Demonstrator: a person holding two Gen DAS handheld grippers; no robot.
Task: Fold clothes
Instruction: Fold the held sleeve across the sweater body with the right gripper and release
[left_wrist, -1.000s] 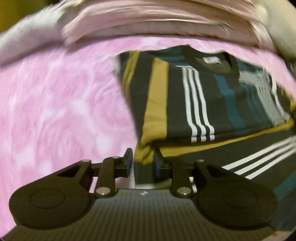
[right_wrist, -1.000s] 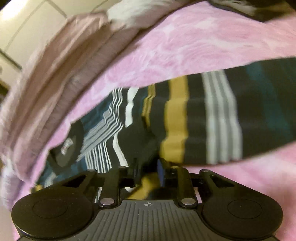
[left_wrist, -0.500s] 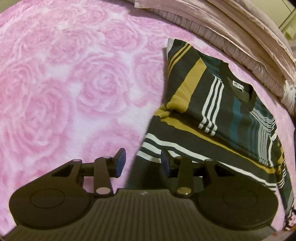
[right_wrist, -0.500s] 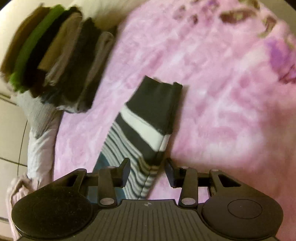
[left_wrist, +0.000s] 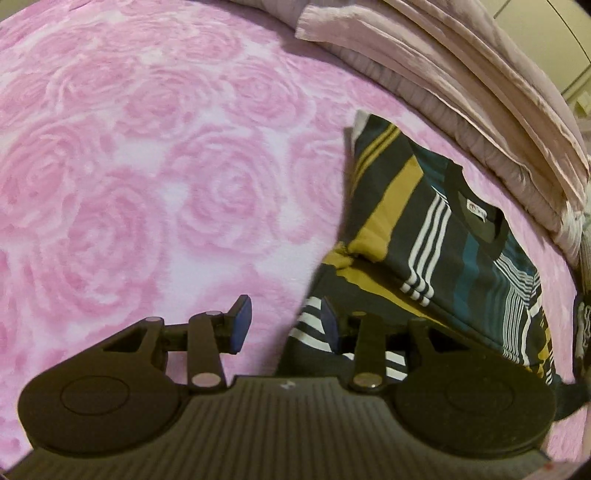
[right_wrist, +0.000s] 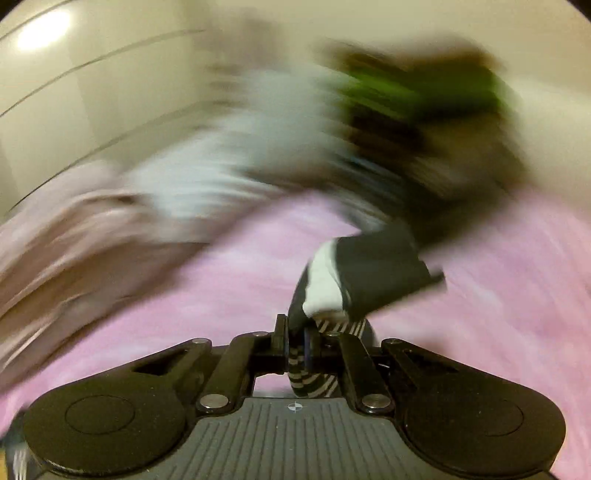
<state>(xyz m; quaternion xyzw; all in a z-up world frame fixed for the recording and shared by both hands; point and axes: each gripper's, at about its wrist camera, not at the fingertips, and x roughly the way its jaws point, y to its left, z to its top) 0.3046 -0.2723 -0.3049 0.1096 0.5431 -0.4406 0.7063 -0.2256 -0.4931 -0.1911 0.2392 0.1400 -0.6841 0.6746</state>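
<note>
The striped shirt (left_wrist: 436, 236) lies right of centre on the pink blanket (left_wrist: 147, 184), one sleeve folded in. The left gripper (left_wrist: 282, 325) is spread, empty. The right gripper (right_wrist: 295, 339) clamps the other sleeve (right_wrist: 369, 277) (view blurred). Remaining folds appear pending.

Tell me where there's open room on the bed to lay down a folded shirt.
The pink blanket is bare left of the striped shirt, from the open left gripper back to the folded bedding. The right side is crowded: shirt, bedding, and a blurred clothes stack beyond the right gripper.
</note>
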